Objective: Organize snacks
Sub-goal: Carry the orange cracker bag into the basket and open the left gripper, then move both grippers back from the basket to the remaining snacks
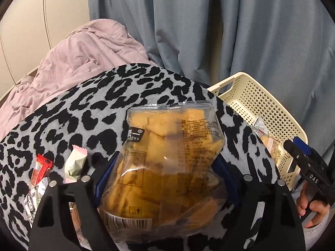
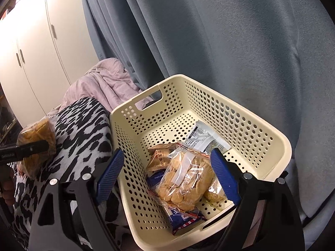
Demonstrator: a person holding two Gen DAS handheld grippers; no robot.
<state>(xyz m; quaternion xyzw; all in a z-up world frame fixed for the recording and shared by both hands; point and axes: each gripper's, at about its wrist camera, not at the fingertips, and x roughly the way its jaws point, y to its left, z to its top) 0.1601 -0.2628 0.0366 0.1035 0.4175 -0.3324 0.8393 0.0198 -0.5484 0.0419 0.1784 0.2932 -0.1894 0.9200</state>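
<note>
The left tool (image 1: 165,161) grasps a clear plastic bag of golden-brown fried snack pieces (image 1: 173,129). Its two blue ribbed fingers (image 1: 104,175) lie against the left and right sides of the bag, and the bag looks a little pinched between them. The bag stands almost upright over a grey cloth with black leopard pattern (image 1: 83,108), well to the left of the basket; whether its bottom touches the cloth, I cannot tell.

Left of this tool, two small wrapped sweets lie on the cloth, one in red wrapper (image 1: 40,168) and one in pale pink and green wrapper (image 1: 75,165), just beside each other.

The right tool (image 2: 167,154) is released, with its fingers wide apart and nothing pressed between them. It hangs over the near part of a cream plastic basket with many small holes (image 2: 251,129), which stands at the right edge of the cloth. A person's hand (image 1: 312,211) holds the handle of this tool.

Inside the basket there are already several snacks: a clear bag of pale round biscuits (image 2: 186,179) on top, an orange-brown packet (image 2: 159,156) partly under it, a white and grey sachet (image 2: 206,138) nearer the far wall, and a dark blue packet (image 2: 184,219) at the near side.

Behind the cloth lies a crumpled pink quilt (image 1: 79,50). A blue-grey curtain (image 1: 230,31) hangs behind everything, and white cupboard doors (image 2: 31,52) are at the left.
</note>
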